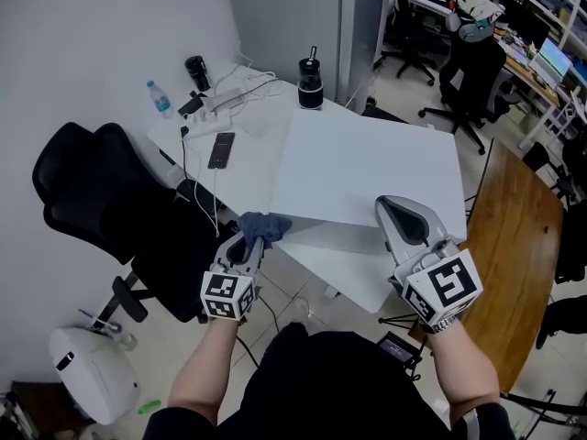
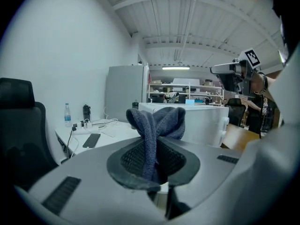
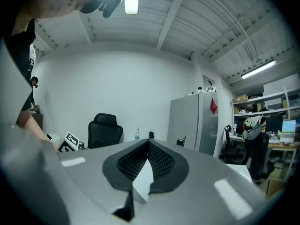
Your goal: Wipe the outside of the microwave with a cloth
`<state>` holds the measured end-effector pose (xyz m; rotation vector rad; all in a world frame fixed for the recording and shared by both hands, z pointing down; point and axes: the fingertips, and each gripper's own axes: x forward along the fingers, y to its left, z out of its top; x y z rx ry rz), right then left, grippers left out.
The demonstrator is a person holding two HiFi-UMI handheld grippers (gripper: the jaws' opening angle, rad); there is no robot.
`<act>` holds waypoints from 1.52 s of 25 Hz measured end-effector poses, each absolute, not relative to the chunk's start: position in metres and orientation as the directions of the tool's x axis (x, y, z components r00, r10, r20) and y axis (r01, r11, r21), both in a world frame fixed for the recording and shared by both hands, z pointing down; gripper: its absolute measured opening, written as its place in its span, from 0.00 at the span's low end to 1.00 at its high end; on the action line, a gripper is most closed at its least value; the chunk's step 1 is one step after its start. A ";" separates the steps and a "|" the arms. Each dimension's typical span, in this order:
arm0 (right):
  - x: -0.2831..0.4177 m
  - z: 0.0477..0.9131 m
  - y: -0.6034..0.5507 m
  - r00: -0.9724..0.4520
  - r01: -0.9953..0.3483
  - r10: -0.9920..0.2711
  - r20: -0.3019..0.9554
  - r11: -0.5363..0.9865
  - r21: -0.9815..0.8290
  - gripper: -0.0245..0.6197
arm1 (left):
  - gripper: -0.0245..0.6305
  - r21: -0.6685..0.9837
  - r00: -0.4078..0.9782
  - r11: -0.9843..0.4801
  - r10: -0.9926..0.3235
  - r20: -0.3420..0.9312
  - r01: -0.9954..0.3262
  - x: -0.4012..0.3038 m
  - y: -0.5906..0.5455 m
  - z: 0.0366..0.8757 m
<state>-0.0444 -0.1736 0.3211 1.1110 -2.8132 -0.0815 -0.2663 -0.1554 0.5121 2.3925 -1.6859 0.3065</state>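
Closest in the head view are the person's two forearms, each ending in a gripper held at the near edge of the microwave [image 1: 367, 168], a white box on a white table [image 1: 243, 168]. At the microwave's near left corner the left gripper [image 1: 249, 239] holds a blue-grey cloth [image 1: 264, 224] bunched at its tips; whether the cloth touches that corner I cannot tell. The right gripper [image 1: 389, 205] lies over the microwave's near right edge. Left of the microwave lie a black phone [image 1: 221, 149] and a water bottle [image 1: 160, 99], and at its far left corner stands a black flask [image 1: 311, 82]. In the left gripper view the jaws are clamped on the cloth, which stands up between them in a folded tuft, with the microwave just beyond it and the right gripper above the microwave's right side. In the right gripper view the jaws are pressed together with nothing between them. Ahead of them are a black office chair [image 3: 105, 129], which stands left of the microwave, and a grey fridge [image 3: 193, 121].
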 end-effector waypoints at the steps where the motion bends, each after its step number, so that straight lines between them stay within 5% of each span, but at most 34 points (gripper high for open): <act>1: -0.048 0.322 -0.180 -0.718 -0.684 -0.690 0.091 0.724 0.093 0.04 | 0.12 0.049 0.343 -0.344 -0.892 0.293 -0.938 -0.267 -0.163 0.518; 18: -0.066 0.322 -0.246 -0.598 -0.789 -0.794 0.109 0.607 0.092 0.04 | 0.12 0.124 0.550 -0.548 -0.746 0.375 -0.827 -0.265 -0.264 0.553; 38: -0.024 0.317 -0.266 -0.443 -0.889 -0.891 0.093 0.451 0.078 0.04 | 0.12 0.122 0.592 -0.604 -0.686 0.423 -0.788 -0.258 -0.366 0.570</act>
